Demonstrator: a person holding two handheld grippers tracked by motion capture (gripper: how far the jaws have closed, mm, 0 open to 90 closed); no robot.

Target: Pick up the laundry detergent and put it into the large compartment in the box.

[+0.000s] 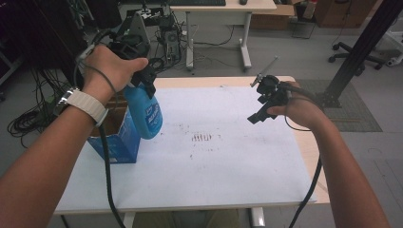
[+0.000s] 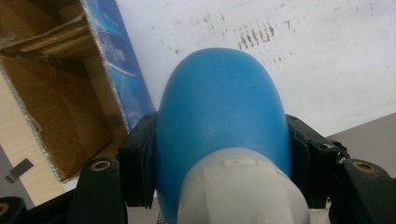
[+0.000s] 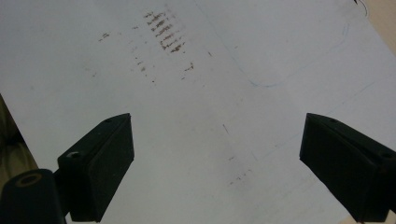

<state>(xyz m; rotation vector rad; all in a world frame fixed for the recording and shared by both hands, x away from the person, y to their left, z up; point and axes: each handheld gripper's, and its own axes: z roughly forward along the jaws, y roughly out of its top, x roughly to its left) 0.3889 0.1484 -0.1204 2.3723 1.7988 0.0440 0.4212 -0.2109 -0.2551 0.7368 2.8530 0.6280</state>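
The left gripper (image 1: 142, 80) is up in the air over the left edge of the table (image 1: 304, 156), and its jaws are clamped tight on a blue bottle (image 1: 146, 111), one pad on each side of the shoulder just below the pale cap (image 2: 243, 191). The bottle hangs clear of the surface, tilted a little, its base pointing down toward the white sheet (image 1: 214, 161) near the sheet's left edge. Right beside it, at that same left edge, sits an open blue cardboard box (image 1: 116, 137), flaps up, brown inside; bottle and box look close in the high view, though whether they touch is hard to say. Across on the right, the right gripper (image 1: 262, 107) hovers above the sheet near its far right corner, jaws spread wide with nothing between them, just bare sheet below. Mid-sheet there is a small patch of brown marks (image 1: 202, 137), well apart from both grippers
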